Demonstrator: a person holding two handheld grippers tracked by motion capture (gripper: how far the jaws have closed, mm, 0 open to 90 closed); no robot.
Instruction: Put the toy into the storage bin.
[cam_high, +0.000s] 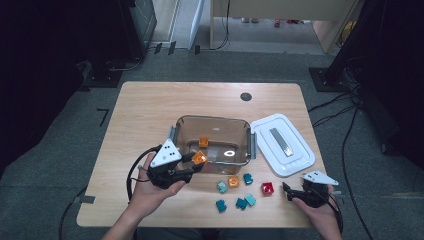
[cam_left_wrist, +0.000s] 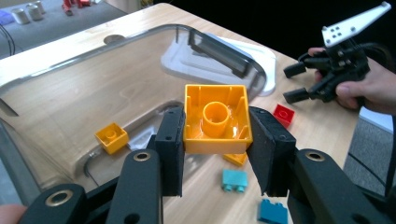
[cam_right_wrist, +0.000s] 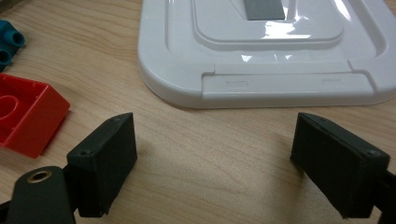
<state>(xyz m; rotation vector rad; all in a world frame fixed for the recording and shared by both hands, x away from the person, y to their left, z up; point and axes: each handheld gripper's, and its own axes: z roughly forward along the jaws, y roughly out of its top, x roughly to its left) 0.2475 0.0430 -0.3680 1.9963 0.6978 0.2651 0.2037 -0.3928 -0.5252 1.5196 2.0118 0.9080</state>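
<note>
Here, at lower left of the high view, the left gripper (cam_high: 192, 165) has its fingers (cam_left_wrist: 170, 149) clamped on an orange brick (cam_left_wrist: 216, 120), one pad on each side, hollow underside facing the camera. The brick hangs at the near rim of the clear bin (cam_high: 182, 127) in mid-frame, where a second orange brick (cam_high: 203, 142) lies on the bin's floor. Below the bin, teal bricks (cam_high: 235, 197) and a red brick (cam_high: 267, 188) lie loose on the bench (cam_high: 145, 105). At right lies a white lid (cam_high: 300, 160). At lower right, the right gripper (cam_right_wrist: 215, 158) rests low over the bench, fingers apart with nothing between, red brick just to their left.
</note>
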